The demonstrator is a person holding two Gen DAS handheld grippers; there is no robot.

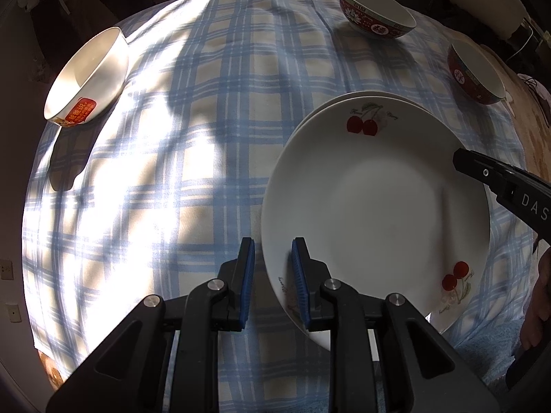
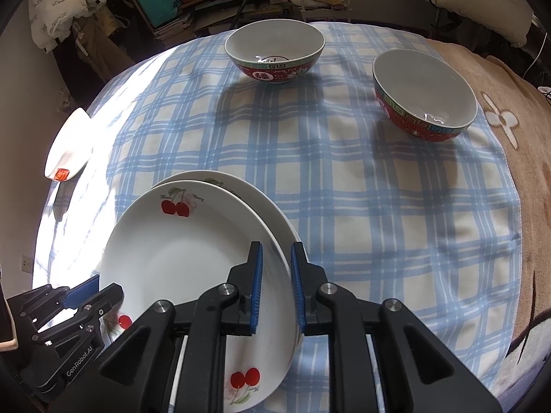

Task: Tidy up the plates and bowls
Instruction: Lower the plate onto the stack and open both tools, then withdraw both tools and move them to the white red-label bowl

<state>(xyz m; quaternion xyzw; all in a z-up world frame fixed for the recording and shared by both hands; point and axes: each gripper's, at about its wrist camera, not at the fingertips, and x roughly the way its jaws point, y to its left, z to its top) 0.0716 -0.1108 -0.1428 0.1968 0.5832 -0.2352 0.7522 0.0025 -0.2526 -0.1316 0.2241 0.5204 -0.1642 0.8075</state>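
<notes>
Two white cherry plates are stacked on the blue checked cloth (image 2: 378,213). The top plate (image 2: 193,247) lies on the lower plate (image 2: 279,227). The left gripper (image 1: 272,275) has its jaws slightly apart around the top plate's rim; the right gripper (image 2: 276,285) likewise, and whether its pads press is hard to see. Two red bowls (image 2: 275,51) (image 2: 425,94) stand far behind, a white bowl (image 1: 86,81) well to the left.
</notes>
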